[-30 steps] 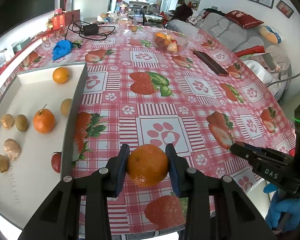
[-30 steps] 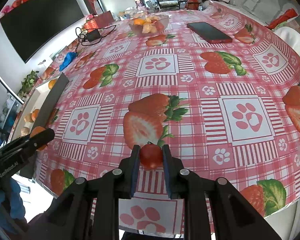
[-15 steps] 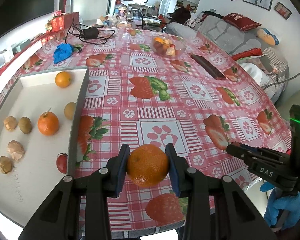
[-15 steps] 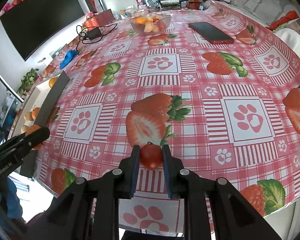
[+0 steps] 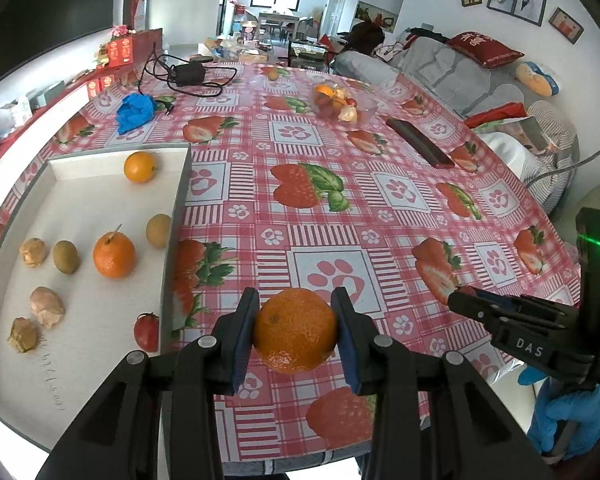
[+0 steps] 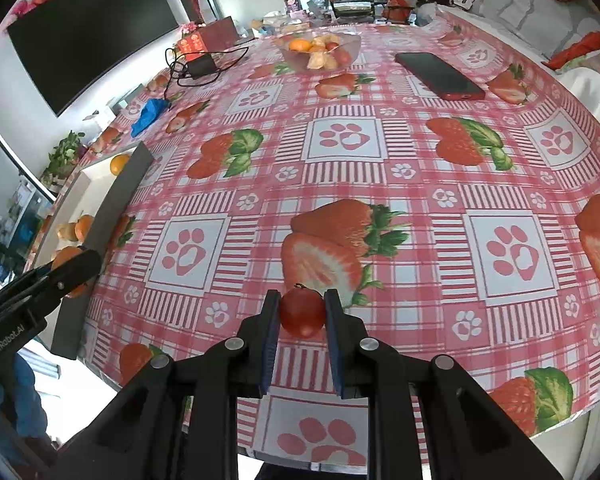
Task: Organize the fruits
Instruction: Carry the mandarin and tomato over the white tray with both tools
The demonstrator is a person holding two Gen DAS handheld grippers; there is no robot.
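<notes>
**Orange and tomato gripped above the bench**

Left claw clamped on an orange, blue pads pressed to both sides of the fruit, held in the air over the near edge of the bench. Right claw pinched narrow on a small red tomato, stalk end up, also held above the checked strawberry cloth near the bench's front edge.

Left of the left claw, just beside it: a white tray with a grey rim, lying on the bench. Inside the tray, nearest that claw, another tomato against the right wall; farther ahead a stemmed orange, a kiwi and a brownish round fruit by the wall; at the far end a second orange. Toward the tray's left side, three pale knobbly pieces, kind unclear.

Well ahead of both claws, across the cloth: a clear bowl holding more fruit. Right of the bowl, a dark phone lying flat. Left of the bowl, a blue crumpled glove and a black charger with cable.

Right claw seen from the left camera at the right side, carried by a blue-gloved hand, well apart from the left claw.
</notes>
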